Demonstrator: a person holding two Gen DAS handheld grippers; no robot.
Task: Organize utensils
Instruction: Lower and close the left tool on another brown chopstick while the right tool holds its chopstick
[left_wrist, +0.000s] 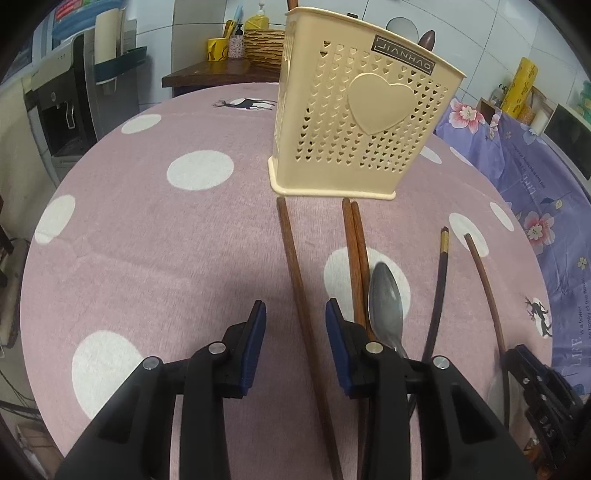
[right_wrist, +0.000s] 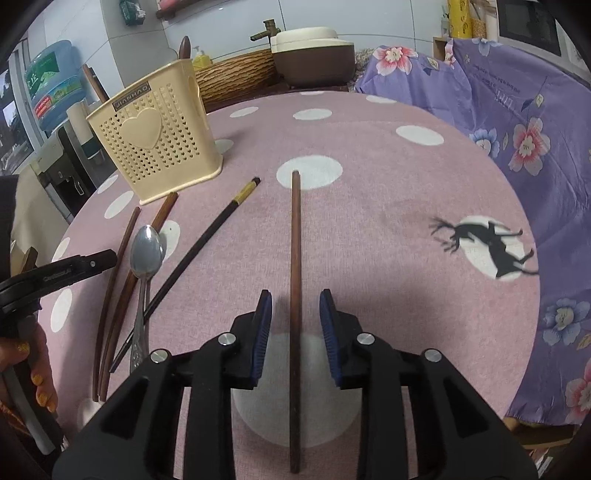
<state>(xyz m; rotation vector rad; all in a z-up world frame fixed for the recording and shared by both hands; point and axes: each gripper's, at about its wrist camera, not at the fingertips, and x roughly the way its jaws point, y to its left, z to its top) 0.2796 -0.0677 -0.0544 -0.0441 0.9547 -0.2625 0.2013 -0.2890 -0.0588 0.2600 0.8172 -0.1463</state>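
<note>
Pink dotted tabletop: left gripper and right gripper, jaws apart, each straddle a chopstick; closing, then lifting to the holder, likely follows.

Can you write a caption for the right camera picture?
Open right gripper straddles a chopstick near the holder.

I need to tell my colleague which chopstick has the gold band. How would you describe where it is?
Start at the cream heart-pattern holder on the pink dotted tablecloth. Below its base lie several loose utensils; just right of the metal spoon runs a slanted dark chopstick. Alone among the plain reddish-brown sticks, it is near-black with a gold band by its far tip.
</note>
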